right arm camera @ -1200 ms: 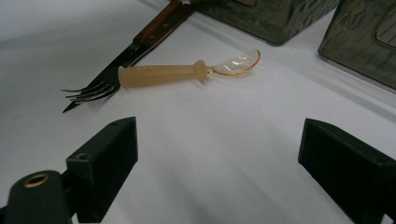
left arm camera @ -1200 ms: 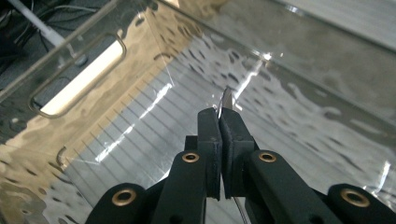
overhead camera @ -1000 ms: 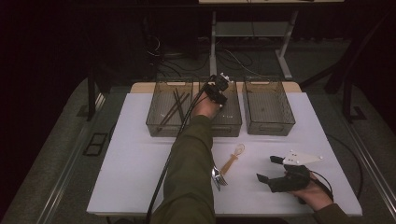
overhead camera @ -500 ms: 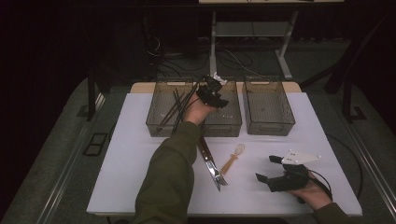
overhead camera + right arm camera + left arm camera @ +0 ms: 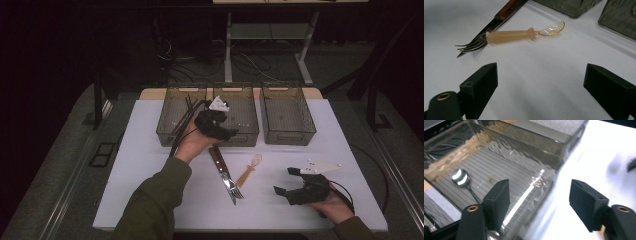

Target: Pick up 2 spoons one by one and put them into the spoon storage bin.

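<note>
My left gripper (image 5: 225, 131) hovers at the near left corner of the middle clear bin (image 5: 246, 131). In the left gripper view its jaws (image 5: 541, 200) have just been opening and stand apart with nothing between them. A metal spoon (image 5: 461, 178) lies on the ribbed floor of that bin (image 5: 529, 157). On the white table (image 5: 150, 175) lie a wood-handled knife (image 5: 222, 172), a fork (image 5: 236, 190) and a peach-handled plastic spoon (image 5: 248, 172). My right gripper (image 5: 282, 181) rests at the near right, open and empty, and faces the plastic spoon (image 5: 511, 33), the fork (image 5: 471, 46) and the knife (image 5: 499, 17).
Three clear bins stand in a row at the back. The left bin (image 5: 172, 120) holds several black sticks, and the right bin (image 5: 287, 112) stands beside the middle one. Black cables trail from both grippers. The table's edges drop to a dark floor.
The left hand has drawn back from over the middle bin toward the near left, and its jaws have opened. Its forearm no longer covers the knife and fork. The right gripper has kept still.
</note>
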Demonstrator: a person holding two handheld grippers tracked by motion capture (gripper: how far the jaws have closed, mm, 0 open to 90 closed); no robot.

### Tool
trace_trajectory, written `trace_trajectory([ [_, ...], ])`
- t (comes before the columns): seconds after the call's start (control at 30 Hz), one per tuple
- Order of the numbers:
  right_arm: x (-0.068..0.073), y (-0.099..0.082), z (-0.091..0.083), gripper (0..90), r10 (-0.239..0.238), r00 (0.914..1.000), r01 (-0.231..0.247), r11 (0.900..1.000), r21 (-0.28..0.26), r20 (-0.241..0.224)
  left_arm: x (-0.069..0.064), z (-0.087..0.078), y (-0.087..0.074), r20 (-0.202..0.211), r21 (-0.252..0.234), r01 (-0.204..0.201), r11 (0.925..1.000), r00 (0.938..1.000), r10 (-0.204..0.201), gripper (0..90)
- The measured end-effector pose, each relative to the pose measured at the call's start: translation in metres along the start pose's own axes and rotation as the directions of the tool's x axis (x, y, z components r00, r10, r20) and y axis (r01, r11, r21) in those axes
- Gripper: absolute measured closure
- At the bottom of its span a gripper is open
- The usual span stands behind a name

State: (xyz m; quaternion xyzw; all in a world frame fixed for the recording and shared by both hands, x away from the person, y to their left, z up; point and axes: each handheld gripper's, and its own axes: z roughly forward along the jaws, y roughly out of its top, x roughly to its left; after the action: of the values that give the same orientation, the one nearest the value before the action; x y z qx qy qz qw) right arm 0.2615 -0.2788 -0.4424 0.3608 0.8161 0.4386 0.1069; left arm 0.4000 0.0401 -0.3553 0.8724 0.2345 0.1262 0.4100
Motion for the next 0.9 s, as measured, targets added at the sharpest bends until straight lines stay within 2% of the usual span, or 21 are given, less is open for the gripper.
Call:
trace_trajectory([
  [0.07,-0.001,0.001,-0.001,12.2,0.009,1.0000,-0.009,0.9999,0.006,-0.004,-0.005,-0.006,-0.011,0.011,0.000,-0.001,1.0000,0.9999,0.001,27.6],
  [0.2,-0.002,0.002,-0.002,13.9,0.030,0.9995,-0.030,0.9994,0.017,0.001,-0.012,-0.014,-0.032,0.007,-0.008,-0.001,1.0000,1.0000,0.001,22.0],
  [0.23,-0.003,0.002,-0.002,14.1,0.036,0.9994,-0.036,0.9991,0.022,0.002,-0.013,-0.016,-0.038,0.008,-0.015,0.017,0.9998,0.9998,-0.017,20.7],
  [0.27,-0.002,0.003,-0.002,14.1,0.041,0.9992,-0.041,0.9988,0.029,0.001,-0.015,-0.019,-0.044,0.004,-0.014,0.015,0.9998,0.9999,-0.015,19.5],
  [0.5,-0.002,0.006,-0.004,14.2,0.043,0.9980,-0.040,0.9979,0.052,-0.047,-0.025,-0.039,-0.080,-0.015,-0.049,0.053,0.9974,0.9984,-0.054,13.3],
  [0.6,-0.002,0.007,-0.004,15.0,0.053,0.9964,-0.049,0.9969,0.062,-0.066,-0.028,-0.048,-0.095,-0.018,-0.048,0.050,0.9976,0.9985,-0.051,11.9],
  [0.77,0.003,0.009,-0.001,17.0,0.042,0.9975,-0.038,0.9962,0.078,-0.056,-0.031,-0.062,-0.122,-0.012,-0.070,0.080,0.9944,0.9967,-0.081,9.2],
  [0.9,0.004,0.011,0.000,24.7,0.041,0.9984,-0.037,0.9957,0.085,-0.040,-0.034,-0.067,-0.136,-0.017,-0.065,0.085,0.9943,0.9961,-0.086,5.6],
])
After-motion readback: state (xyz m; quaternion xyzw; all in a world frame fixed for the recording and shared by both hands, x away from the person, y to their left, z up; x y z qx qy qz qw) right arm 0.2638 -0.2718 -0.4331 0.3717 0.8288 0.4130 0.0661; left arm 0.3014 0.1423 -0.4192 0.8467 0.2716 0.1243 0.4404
